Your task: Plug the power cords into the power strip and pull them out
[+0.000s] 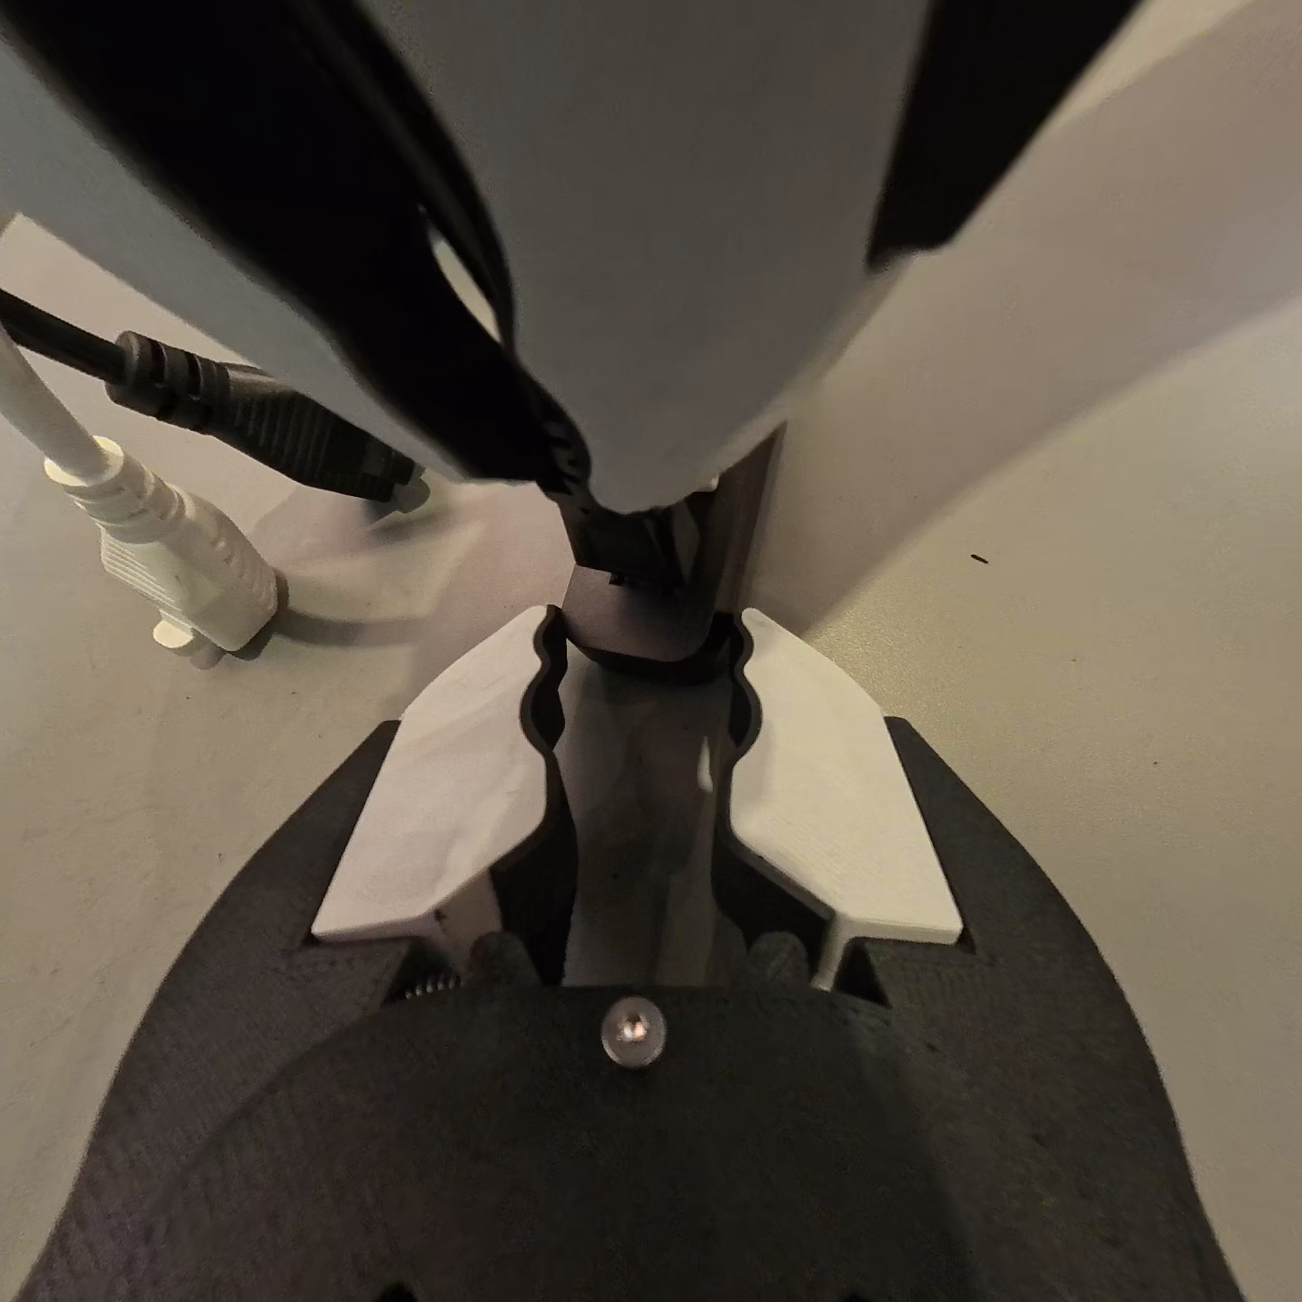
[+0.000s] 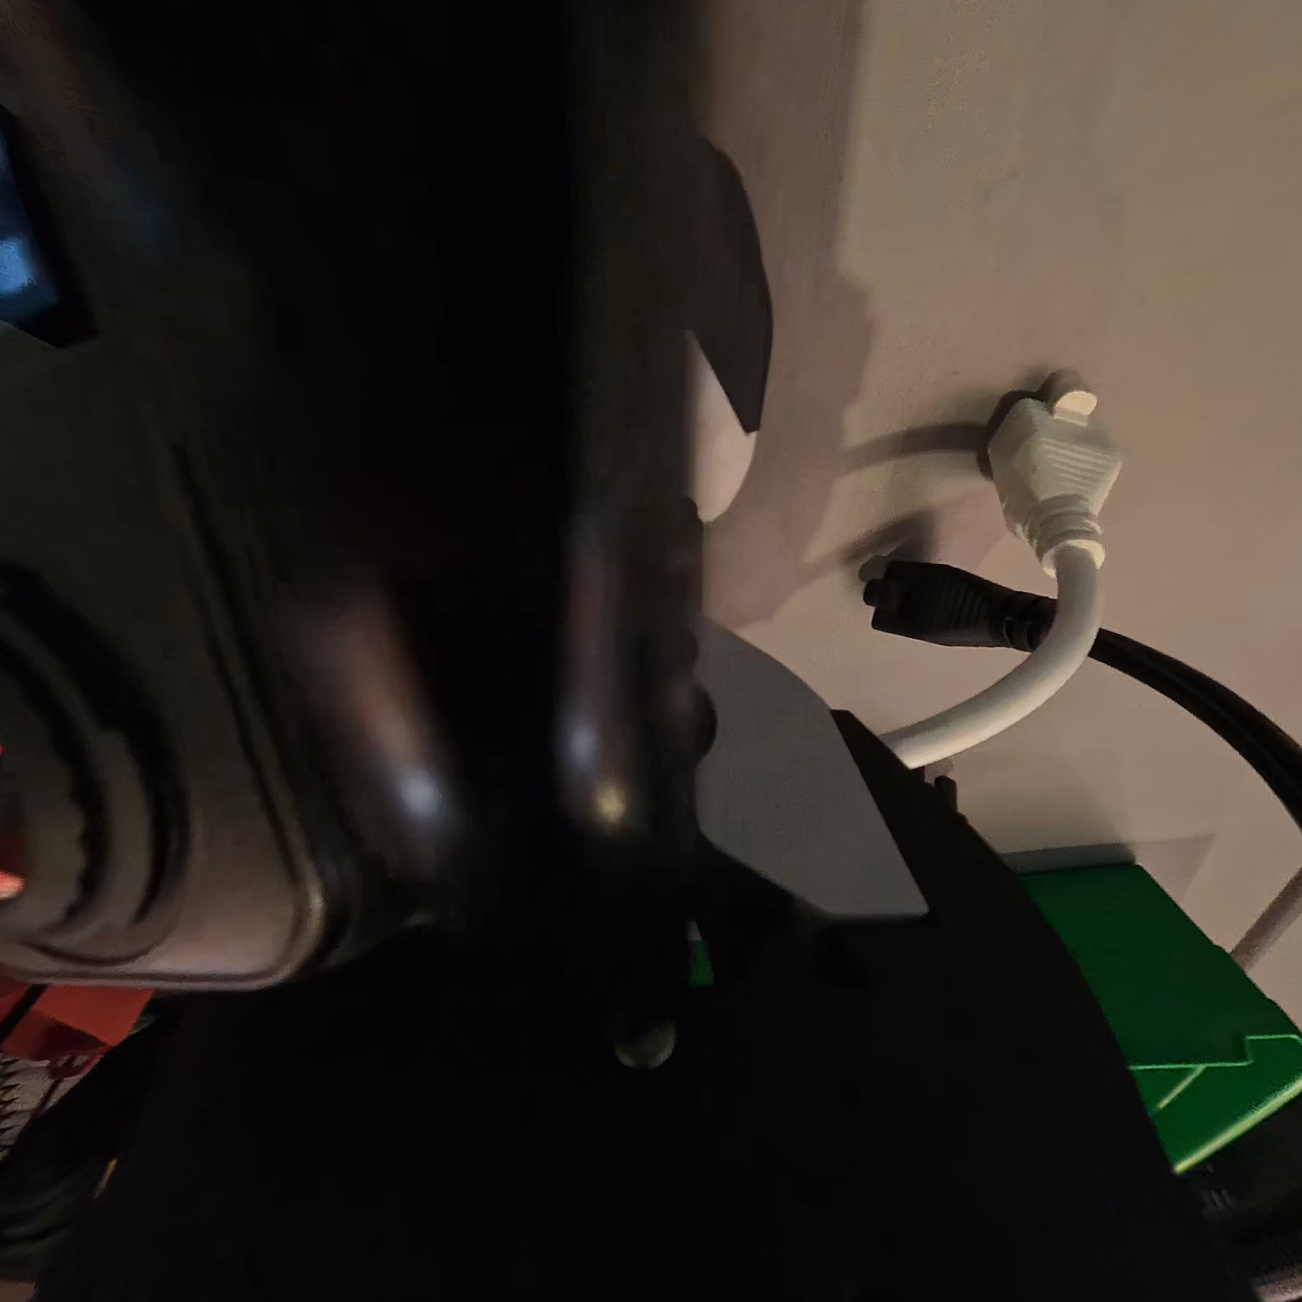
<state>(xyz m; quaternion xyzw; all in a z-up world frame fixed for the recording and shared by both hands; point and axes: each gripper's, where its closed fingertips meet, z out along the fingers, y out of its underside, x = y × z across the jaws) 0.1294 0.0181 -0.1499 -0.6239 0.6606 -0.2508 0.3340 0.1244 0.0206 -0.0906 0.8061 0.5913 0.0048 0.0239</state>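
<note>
In the left wrist view my left gripper (image 1: pixel 645 634) is shut on the grey power strip (image 1: pixel 634 623), with both white pads against its sides. My right gripper (image 1: pixel 620 521) comes down from above, its fingers closed on a black plug (image 1: pixel 623 549) that sits right at the strip's top face. A loose white plug (image 1: pixel 190 563) and a loose black plug (image 1: pixel 296 430) lie on the table to the left. The right wrist view is dark and blurred. One white finger pad (image 2: pixel 789 789) of my right gripper (image 2: pixel 634 599) shows there. The white plug (image 2: pixel 1050 465) and the loose black plug (image 2: pixel 937 606) lie beyond it.
The pale table (image 1: pixel 1057 704) stretches right of the strip. A green block (image 2: pixel 1162 1000) sits at the lower right of the right wrist view. The left gripper's body (image 2: pixel 176 704) fills that view's left side. White and black cables curve between the plugs. From either gripper's tips it is about 30 cm to the green block (image 2: pixel 1162 1000).
</note>
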